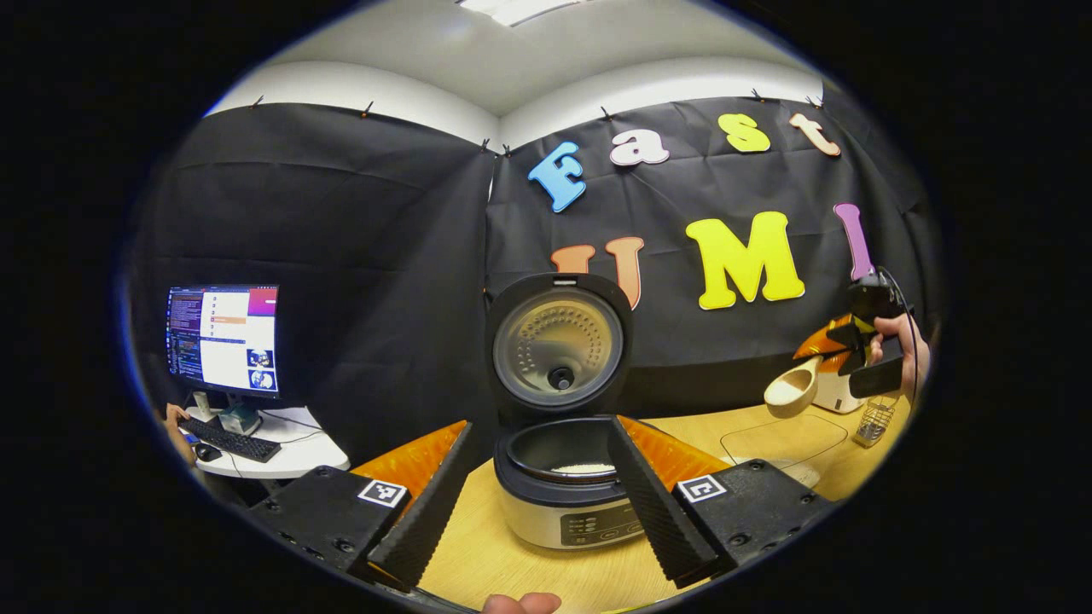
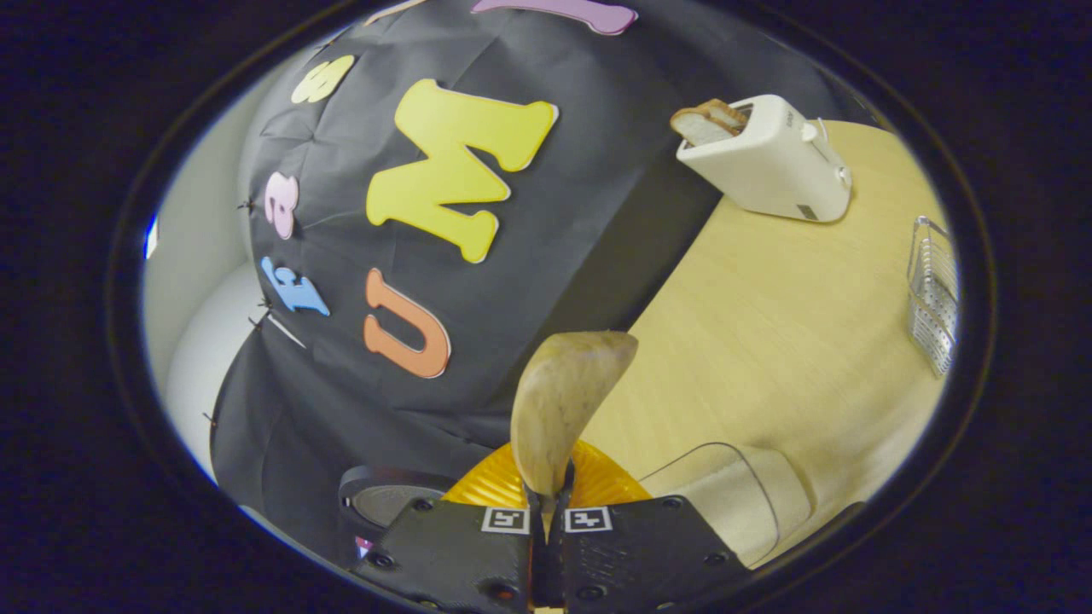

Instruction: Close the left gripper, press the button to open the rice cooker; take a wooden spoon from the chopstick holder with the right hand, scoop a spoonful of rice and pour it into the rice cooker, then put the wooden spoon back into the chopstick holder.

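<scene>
A silver rice cooker with a black rim [image 1: 559, 503] stands on the pale wooden worktop [image 1: 768, 439] with its round lid [image 1: 559, 345] raised upright against the booth's black cloth wall; a patch of white rice shows in its dark inner pot [image 1: 570, 452]. In the left gripper view the left tongs [image 1: 529, 499] hang released, their 2 fingers spread wide to either side of the cooker's front.

Off to the right, a hand [image 1: 904, 345] holds the right tongs [image 1: 857, 354] above the worktop, clenched on the handle of a pale wooden spoon [image 1: 792, 388] whose bowl points toward the cooker. The right gripper view shows the same right tongs [image 2: 546, 512] with both fingers pressed together on the spoon's [image 2: 563, 405] handle, the bowl rising just ahead of them.

A wire-mesh chopstick holder [image 1: 874, 422] stands near the worktop's right edge, beside a white toaster [image 2: 768, 162] with a slice of bread [image 2: 704, 119] in its slot. A clear plastic container [image 2: 734, 495] sits close to the right tongs. On a separate white desk at far left stand a lit monitor [image 1: 223, 341] and a keyboard [image 1: 229, 439].
</scene>
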`<state>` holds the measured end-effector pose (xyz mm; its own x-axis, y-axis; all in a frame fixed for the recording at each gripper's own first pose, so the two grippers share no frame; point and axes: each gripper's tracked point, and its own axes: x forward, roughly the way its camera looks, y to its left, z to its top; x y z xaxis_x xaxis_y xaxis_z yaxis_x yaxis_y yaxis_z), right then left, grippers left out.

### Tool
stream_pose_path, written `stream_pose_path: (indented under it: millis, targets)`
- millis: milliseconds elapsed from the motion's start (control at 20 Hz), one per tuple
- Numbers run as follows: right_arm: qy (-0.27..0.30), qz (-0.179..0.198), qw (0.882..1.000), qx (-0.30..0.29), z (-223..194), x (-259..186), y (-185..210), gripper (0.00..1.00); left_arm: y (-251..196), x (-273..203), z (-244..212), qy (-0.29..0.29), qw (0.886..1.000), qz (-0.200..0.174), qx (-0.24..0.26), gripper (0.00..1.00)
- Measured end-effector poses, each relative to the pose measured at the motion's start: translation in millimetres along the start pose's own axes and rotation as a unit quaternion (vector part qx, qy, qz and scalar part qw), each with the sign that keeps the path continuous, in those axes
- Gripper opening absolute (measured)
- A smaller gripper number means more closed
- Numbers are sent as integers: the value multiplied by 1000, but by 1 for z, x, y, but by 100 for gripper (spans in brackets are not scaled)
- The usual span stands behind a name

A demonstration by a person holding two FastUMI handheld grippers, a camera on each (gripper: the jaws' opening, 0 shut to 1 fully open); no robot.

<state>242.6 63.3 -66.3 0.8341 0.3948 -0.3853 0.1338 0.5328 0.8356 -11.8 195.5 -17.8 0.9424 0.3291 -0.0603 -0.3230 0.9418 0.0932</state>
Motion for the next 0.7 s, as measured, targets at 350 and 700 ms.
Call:
stream_pose_path:
  millis: [350,700]
  targets:
    - [42,47,997,-49,-52,47,104,0,23,-1,-6,15,1000,25,0,99]
    - [72,51,991,-97,-112,91,150,0,37,-4,-10,25,999,31,-2,99]
